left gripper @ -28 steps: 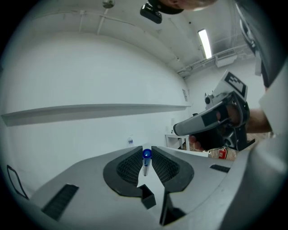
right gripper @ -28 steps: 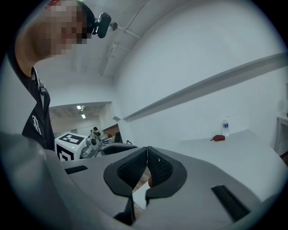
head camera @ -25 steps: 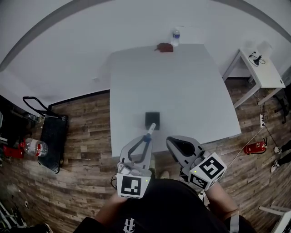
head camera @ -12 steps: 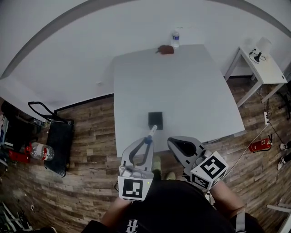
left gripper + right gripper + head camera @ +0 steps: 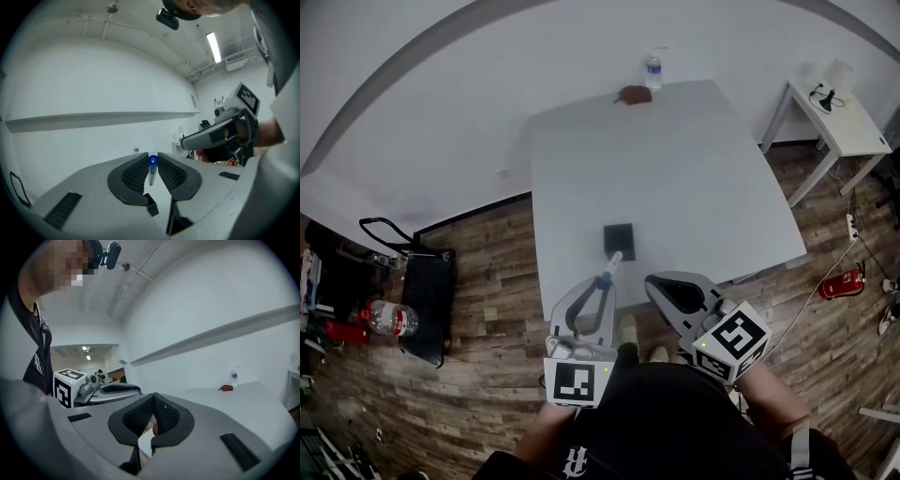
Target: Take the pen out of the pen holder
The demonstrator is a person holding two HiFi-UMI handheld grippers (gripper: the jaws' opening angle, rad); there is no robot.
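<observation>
Pen (image 5: 152, 169) clamped btwn L gripper (image 5: 602, 281) jaws, tip just at 6 o'clock of pen holder (image 5: 619, 236) on table (image 5: 694, 169). R gripper (image 5: 656, 281) at L's 3 o'clock, jaws closed, empty.

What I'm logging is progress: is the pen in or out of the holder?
Out: left gripper clamps the pen in air, not inside the pen holder.

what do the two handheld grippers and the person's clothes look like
Both the left gripper and right gripper are grey two-jaw tongs with black ribbed pads. Each carries a white cube with black square markers. The person wears a black top.
</observation>
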